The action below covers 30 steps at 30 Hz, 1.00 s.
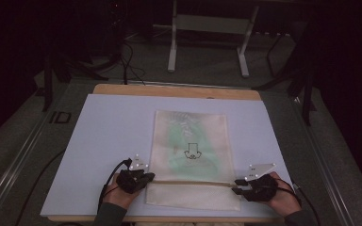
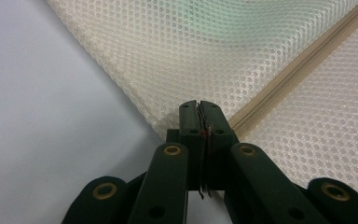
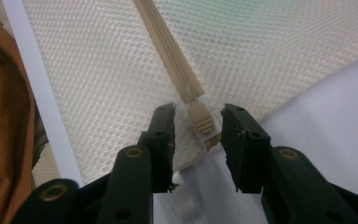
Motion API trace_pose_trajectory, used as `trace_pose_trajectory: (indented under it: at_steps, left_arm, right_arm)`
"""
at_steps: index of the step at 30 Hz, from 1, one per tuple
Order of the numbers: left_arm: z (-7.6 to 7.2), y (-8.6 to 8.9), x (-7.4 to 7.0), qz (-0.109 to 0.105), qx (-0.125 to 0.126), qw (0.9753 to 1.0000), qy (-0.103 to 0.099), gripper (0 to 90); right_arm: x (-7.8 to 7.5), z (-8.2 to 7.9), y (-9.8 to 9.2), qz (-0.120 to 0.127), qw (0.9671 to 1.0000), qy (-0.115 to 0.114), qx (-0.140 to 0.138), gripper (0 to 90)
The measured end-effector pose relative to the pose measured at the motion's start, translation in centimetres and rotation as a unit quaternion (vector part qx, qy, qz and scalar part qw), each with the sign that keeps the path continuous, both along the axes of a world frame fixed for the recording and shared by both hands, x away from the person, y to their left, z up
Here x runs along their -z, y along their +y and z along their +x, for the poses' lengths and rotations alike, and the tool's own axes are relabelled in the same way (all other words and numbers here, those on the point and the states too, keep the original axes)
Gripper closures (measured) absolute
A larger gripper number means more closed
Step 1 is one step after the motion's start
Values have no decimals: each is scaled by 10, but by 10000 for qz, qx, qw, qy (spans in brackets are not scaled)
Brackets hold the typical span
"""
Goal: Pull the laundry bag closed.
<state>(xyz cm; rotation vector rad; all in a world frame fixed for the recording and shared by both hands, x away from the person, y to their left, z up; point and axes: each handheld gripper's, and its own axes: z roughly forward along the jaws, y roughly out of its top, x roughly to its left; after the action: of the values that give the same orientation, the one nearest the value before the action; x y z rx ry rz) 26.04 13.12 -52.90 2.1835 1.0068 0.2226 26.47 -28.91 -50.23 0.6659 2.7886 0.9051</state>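
My left hand-held gripper (image 2: pixel 199 109) is pinched fully closed on the edge of the mesh bag (image 1: pixel 191 141), right at the near end of its zipper (image 2: pixel 303 65). My right hand-held gripper (image 3: pixel 198 122) stands open, jaws apart on either side of the zipper pull (image 3: pixel 200 119) without touching it. The bag lies flat in the middle of the bench (image 1: pixel 108 127), on a pale sheet, with something green showing through the mesh and the zipper running across its near part between my two hands. Past the bench the room is dark; I see a grey floor, cables and a white frame (image 1: pixel 207 42).
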Motion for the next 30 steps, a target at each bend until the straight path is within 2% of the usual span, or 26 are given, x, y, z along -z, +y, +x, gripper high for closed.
trace_pose_trajectory:
  at_steps: [6, 15, 22, 30]
  left_arm:
    - [-1, 0, -1, 34, 2, 10000, -24, 874]
    - [-1, -1, -2, 79, -53, 9999, -109, 869]
    - [0, 7, -2, 16, -244, 9996, -156, 865]
    - [2, 13, -2, 89, -425, 9989, -184, 858]
  right_arm:
    - [0, 1, -2, 45, 10000, -27, 83, 596]
    - [0, 2, -3, 52, 9999, -30, 145, 578]
    - [-1, 2, -3, 59, 9998, -25, 164, 565]
    - [-1, 2, -6, 47, 9997, -41, 231, 554]
